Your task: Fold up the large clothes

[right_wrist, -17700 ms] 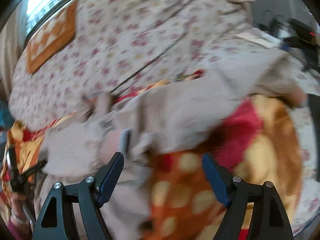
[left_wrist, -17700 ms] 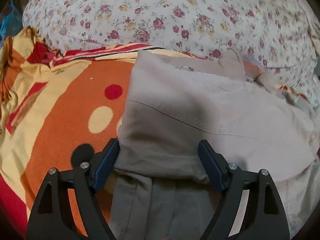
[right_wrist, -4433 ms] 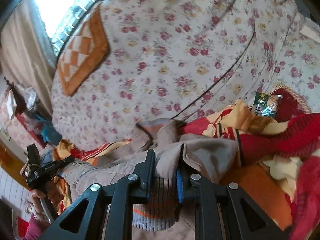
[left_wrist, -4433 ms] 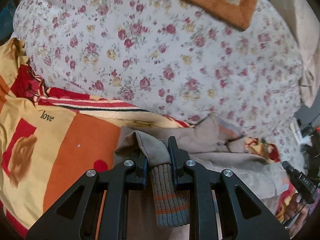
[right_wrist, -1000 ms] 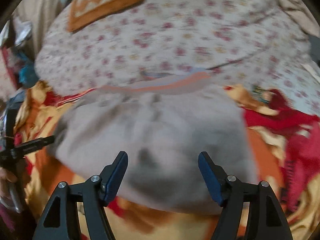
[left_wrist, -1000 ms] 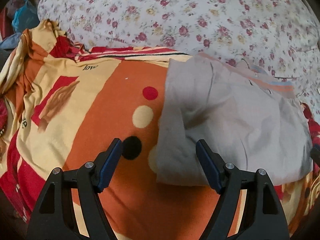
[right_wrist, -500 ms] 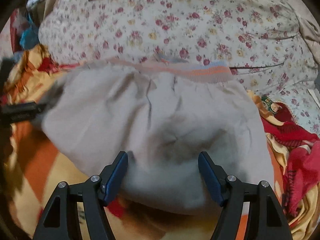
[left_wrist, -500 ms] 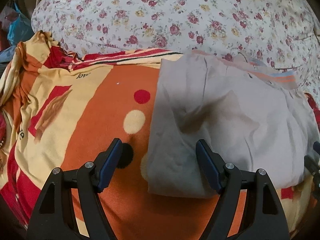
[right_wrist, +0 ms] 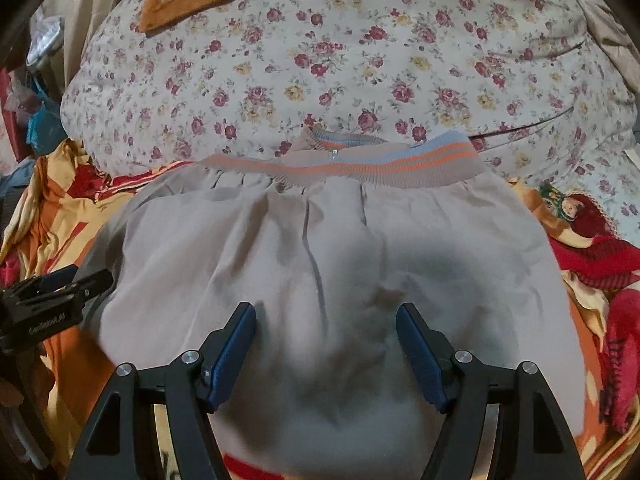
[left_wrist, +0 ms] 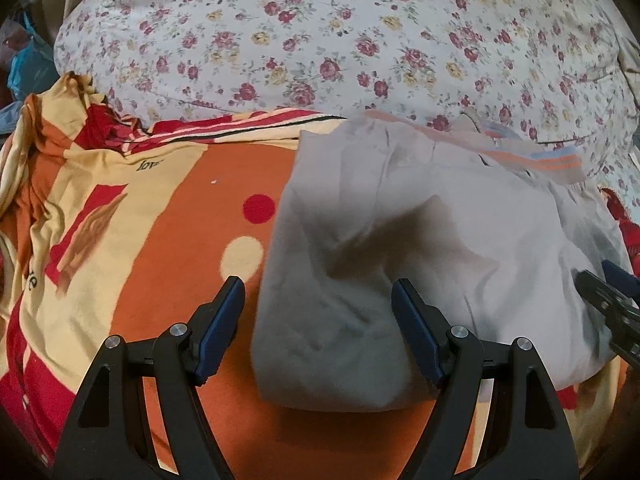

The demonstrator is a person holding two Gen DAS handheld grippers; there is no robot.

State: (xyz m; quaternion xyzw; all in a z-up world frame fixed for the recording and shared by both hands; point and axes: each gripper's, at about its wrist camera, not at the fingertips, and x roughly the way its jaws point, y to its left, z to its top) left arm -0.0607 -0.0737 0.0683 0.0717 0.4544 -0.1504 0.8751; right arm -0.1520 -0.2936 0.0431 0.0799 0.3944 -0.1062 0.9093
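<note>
Now | left gripper [left_wrist: 318, 322] | angled down, jaws apart (empty) | over jacket [left_wrist: 420, 240]

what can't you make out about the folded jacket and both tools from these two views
- Folded jacket: its near edge is hidden behind the right tool in the right wrist view.
- Its sleeves: tucked out of sight in both views.
- Right tool in the left wrist view: cut off by the frame edge.
- Left tool: whether it touches the cloth can't be told.

Left gripper [left_wrist: 318, 320] jaws apart above folded beige jacket [left_wrist: 420, 248], orange blanket [left_wrist: 176, 248].
</note>
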